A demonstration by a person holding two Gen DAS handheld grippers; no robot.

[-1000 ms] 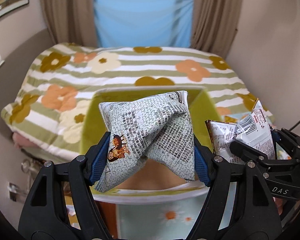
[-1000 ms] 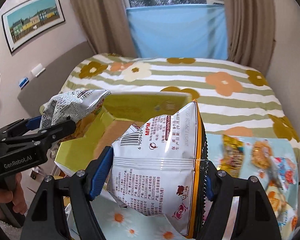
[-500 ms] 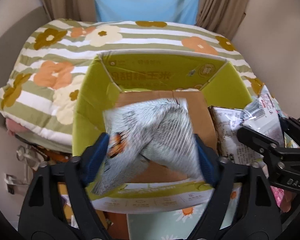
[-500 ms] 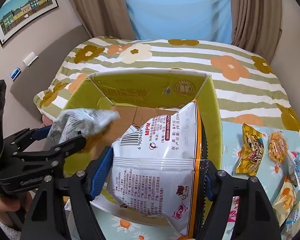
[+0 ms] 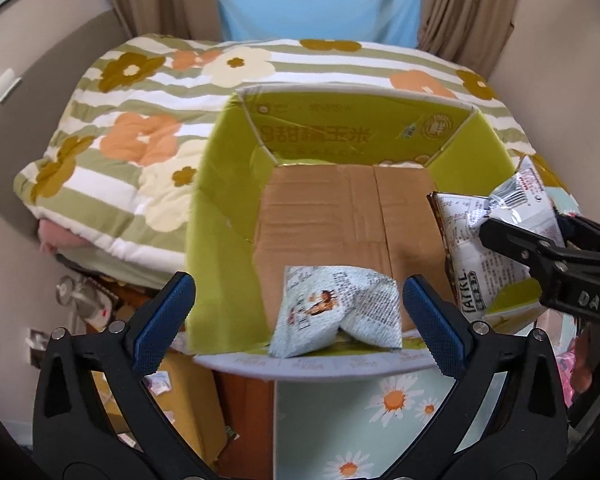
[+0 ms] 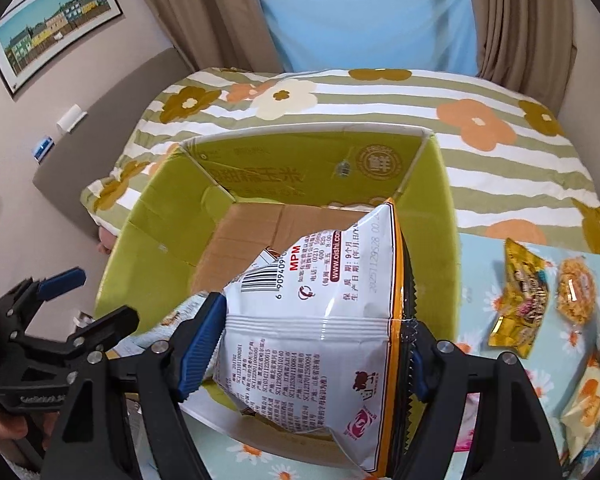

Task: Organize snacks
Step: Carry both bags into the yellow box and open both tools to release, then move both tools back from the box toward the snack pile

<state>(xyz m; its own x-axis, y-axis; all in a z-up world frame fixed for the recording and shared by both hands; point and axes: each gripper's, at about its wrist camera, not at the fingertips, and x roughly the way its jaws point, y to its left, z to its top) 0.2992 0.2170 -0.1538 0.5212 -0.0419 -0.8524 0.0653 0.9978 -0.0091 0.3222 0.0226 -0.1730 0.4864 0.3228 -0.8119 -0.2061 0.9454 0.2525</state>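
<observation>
An open yellow-green carton [image 5: 228, 208] with a bare brown floor stands at the table's edge. A grey-white printed snack packet [image 5: 336, 312] lies loose inside against the near wall. My left gripper [image 5: 296, 284] hangs above it, jaws opening wide, pads clear of the packet. My right gripper [image 6: 312, 312] holds a white snack bag [image 6: 320, 280] with an orange edge over the carton [image 6: 440, 220]. Its jaws are opening, but the pads still press the bag. The left gripper [image 6: 100, 296] shows at the lower left, the right gripper [image 5: 520, 220] and its bag [image 5: 468, 248] at the right.
Several loose snack packets, one gold [image 6: 520, 300] and one orange [image 6: 576, 292], lie on the daisy-print tablecloth [image 5: 380, 420] right of the carton. Behind stands a bed with a striped flower quilt [image 6: 380, 100]. Clutter sits on the floor at the lower left [image 5: 100, 308].
The left jaws opened and the grey-white packet dropped into the carton. Both grippers sank and tilted down over the carton. The right still holds its bag.
</observation>
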